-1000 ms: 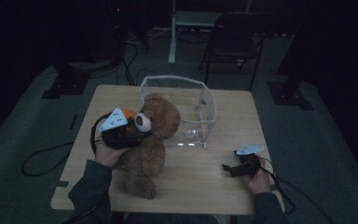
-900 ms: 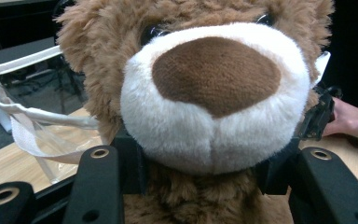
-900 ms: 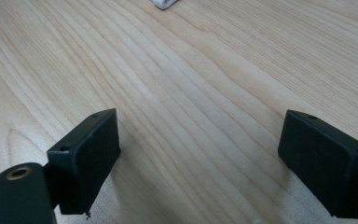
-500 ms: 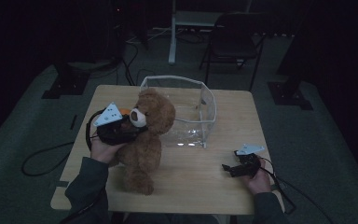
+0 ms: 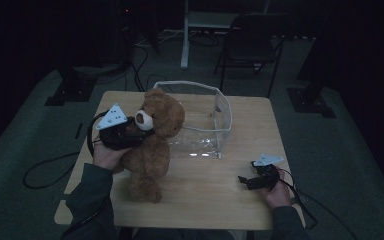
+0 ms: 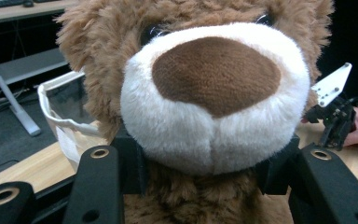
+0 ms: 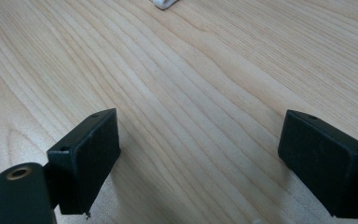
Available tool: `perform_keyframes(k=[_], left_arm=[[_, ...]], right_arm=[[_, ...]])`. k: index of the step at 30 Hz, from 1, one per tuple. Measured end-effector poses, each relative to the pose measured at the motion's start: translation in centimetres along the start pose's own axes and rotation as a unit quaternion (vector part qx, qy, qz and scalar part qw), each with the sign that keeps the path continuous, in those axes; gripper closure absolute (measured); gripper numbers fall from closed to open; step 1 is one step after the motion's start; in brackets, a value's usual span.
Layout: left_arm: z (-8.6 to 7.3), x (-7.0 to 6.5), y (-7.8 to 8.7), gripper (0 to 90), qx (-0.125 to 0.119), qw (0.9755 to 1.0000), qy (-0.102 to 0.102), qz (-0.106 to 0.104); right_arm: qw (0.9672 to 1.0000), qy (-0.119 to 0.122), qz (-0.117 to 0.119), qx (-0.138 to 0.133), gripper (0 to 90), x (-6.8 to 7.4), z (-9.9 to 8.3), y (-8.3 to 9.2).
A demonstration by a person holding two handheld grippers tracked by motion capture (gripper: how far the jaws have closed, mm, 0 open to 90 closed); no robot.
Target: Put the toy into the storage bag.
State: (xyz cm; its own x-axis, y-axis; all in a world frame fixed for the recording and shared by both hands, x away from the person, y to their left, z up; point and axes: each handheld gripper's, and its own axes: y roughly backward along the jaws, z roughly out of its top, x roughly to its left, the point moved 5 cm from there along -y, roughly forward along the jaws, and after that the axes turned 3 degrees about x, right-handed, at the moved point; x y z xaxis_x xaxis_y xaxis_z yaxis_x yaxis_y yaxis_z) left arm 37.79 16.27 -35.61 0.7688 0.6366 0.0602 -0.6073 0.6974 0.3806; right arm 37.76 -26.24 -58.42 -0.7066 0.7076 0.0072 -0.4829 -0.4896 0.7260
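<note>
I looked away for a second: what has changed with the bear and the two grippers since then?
The left gripper, shut on the teddy bear just under its muzzle, has raised it more upright and slightly leftward beside the clear bin. The right gripper stayed open, resting on the table.

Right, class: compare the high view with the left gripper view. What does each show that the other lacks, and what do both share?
High view alone: the whole wooden table, the chair behind it, the person's sleeves.

Left gripper view alone: the left gripper with its jaws pressed on the teddy bear under the muzzle.

Both: the bear, the clear bin, the right gripper.
</note>
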Motion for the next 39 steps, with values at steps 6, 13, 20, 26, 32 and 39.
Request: perform_keyframes(k=[6,13,20,26,32,39], left_arm=[[0.6,0.4,0.3,47.4,-0.003,1.0000,-0.003,0.007],[1.2,0.8,0.4,47.4,-0.002,0.9998,-0.010,0.016],[1.8,1.3,0.7,47.4,-0.004,0.9997,-0.013,0.022],[2.1,1.9,0.8,47.3,-0.002,0.9995,-0.013,0.030],[2.3,2.4,0.9,47.4,-0.002,0.9994,-0.012,0.032],[2.6,2.7,0.8,47.3,-0.004,0.9994,-0.014,0.033]], right_arm=[[1.0000,0.000,0.000,0.000,12.0,0.0,0.0,0.0],[1.0000,0.000,0.000,0.000,12.0,0.0,0.0,0.0],[1.0000,0.000,0.000,0.000,12.0,0.0,0.0,0.0],[1.0000,0.000,0.000,0.000,12.0,0.0,0.0,0.0],[1.0000,0.000,0.000,0.000,12.0,0.0,0.0,0.0],[1.0000,0.000,0.000,0.000,12.0,0.0,0.0,0.0]])
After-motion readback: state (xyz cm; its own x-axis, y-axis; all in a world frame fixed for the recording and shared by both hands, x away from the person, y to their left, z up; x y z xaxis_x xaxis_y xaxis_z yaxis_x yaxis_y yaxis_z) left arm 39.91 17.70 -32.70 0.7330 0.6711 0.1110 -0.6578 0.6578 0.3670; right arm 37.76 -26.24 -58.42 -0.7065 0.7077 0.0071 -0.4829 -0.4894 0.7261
